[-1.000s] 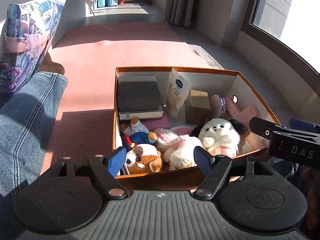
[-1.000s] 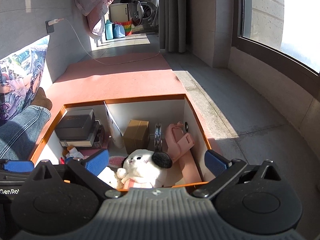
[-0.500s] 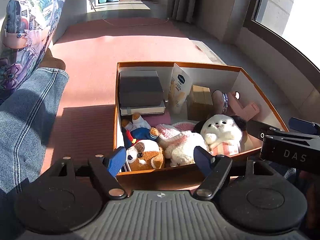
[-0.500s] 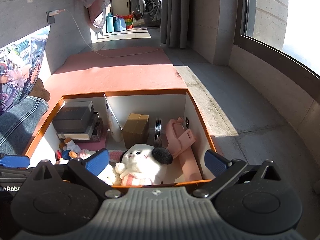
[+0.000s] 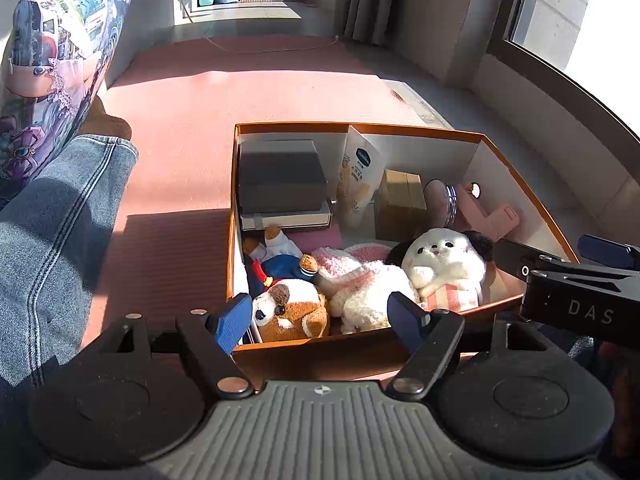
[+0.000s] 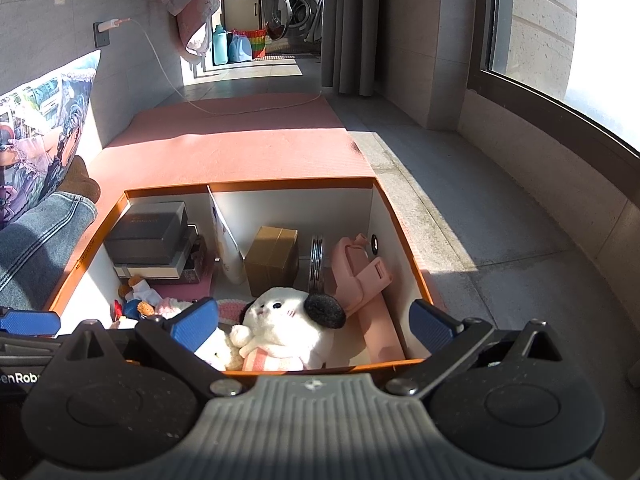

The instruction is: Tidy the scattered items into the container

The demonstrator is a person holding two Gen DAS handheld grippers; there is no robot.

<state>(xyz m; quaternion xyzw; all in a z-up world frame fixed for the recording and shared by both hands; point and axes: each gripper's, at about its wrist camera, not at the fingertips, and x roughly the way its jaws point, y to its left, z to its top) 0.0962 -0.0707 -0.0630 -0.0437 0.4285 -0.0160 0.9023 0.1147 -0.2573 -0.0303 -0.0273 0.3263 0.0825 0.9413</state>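
An orange cardboard box (image 5: 360,127) (image 6: 248,185) with white inner walls sits on a pink mat. Inside lie a white plush dog with black ears (image 5: 444,264) (image 6: 288,320), a brown and white plush dog (image 5: 292,312), a fluffy white and pink plush (image 5: 360,284), a small doll in blue (image 5: 276,264), a grey case on a book (image 5: 280,176) (image 6: 150,232), a cream tube (image 5: 358,176), a tan carton (image 5: 400,204) (image 6: 274,258), a round tin (image 5: 442,204) and a pink item (image 6: 360,276). My left gripper (image 5: 320,316) is open and empty at the box's near edge. My right gripper (image 6: 314,322) is open and empty too, beside it (image 5: 576,280).
A person's leg in jeans (image 5: 52,232) lies left of the box, with a printed cushion (image 5: 52,60) behind it. The pink mat (image 5: 240,92) stretches ahead. Grey tiled floor (image 6: 500,272) and a window wall run along the right. A white cable (image 6: 224,108) crosses the mat's far end.
Both grippers have risen and tilted a little, so more of the box's inside shows. Both stay open. Nothing in the box has moved.
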